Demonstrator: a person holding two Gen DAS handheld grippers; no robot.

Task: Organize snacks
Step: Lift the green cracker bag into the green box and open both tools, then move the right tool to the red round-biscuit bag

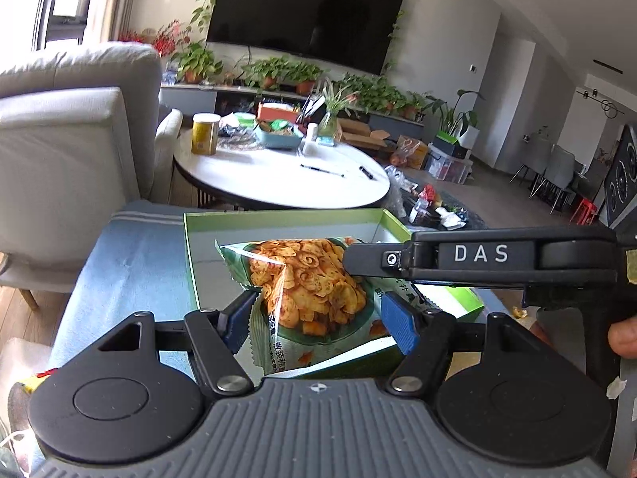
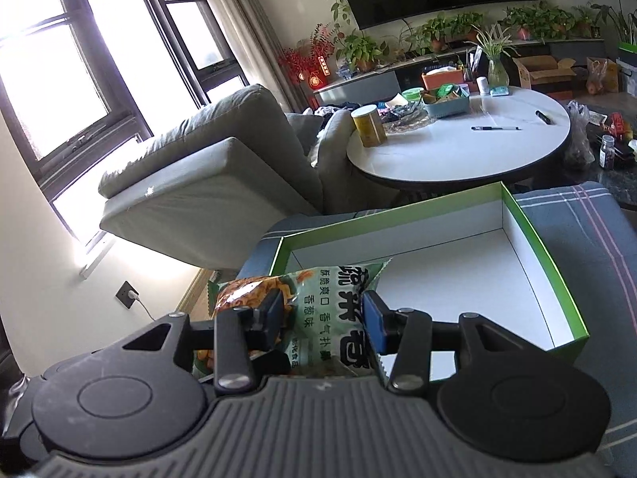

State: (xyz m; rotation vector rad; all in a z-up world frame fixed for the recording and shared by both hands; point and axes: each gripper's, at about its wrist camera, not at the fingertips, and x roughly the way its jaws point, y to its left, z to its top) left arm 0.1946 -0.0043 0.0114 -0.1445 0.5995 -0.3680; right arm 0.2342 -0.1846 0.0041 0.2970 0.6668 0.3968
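Over the near left corner of the green-rimmed box (image 2: 553,263), a green snack bag (image 1: 314,290) is held between both grippers. Right gripper (image 2: 324,318) fingers are clamped on the bag's body; left gripper (image 1: 318,318) fingers straddle its lower end, contact unclear. Box sits on a blue checked cloth (image 2: 589,239).

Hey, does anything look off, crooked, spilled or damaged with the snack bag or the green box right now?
Nothing spilled or torn. The snack bag is crumpled, pinched between both the left gripper and the right gripper, tilted over the near corner of the green box. The box interior looks bare.
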